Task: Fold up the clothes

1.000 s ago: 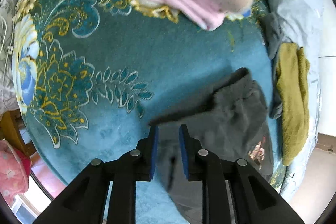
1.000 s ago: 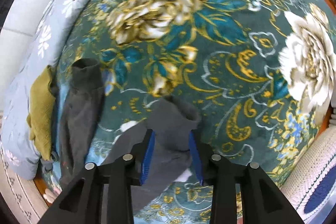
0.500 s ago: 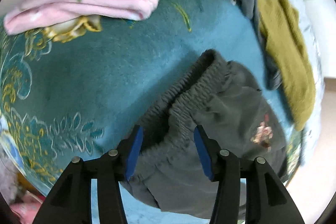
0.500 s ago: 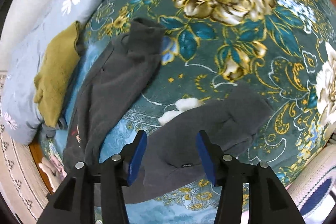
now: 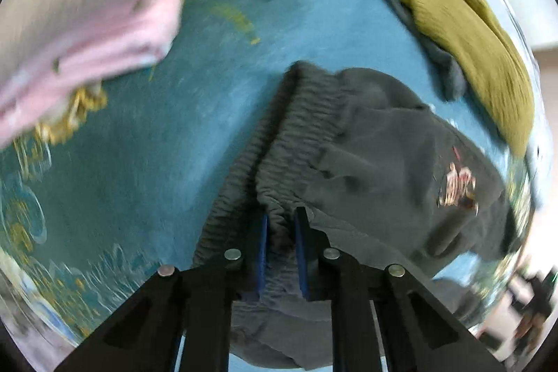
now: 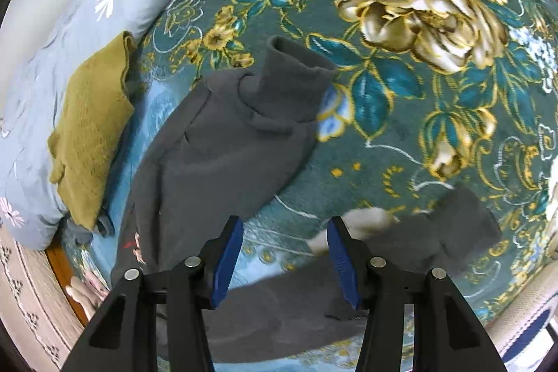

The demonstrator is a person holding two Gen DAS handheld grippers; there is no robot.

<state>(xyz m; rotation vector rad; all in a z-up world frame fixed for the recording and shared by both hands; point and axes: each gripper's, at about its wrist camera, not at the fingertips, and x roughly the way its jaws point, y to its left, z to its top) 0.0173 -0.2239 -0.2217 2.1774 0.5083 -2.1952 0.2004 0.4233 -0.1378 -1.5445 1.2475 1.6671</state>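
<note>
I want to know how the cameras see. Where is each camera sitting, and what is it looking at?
Left wrist view: sits on the left hand-held gripper, looking along its fingers, pinched on the grey trousers waistband; pink clothes beyond.
Right wrist view: sits on the right hand-held gripper, fingers apart above the trouser legs on the flowered blanket.
Both show the grey trousers and the olive garment; only gripper fingers show.

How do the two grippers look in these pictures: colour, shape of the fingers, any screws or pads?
Both look the same. The left gripper and the right gripper each have two black, angular plastic fingers with triangular cut-outs near the base. Blue pads line the inner faces of the fingers. Round silver screw heads sit on the upper side. No cables, markings or sleeves show.
</note>
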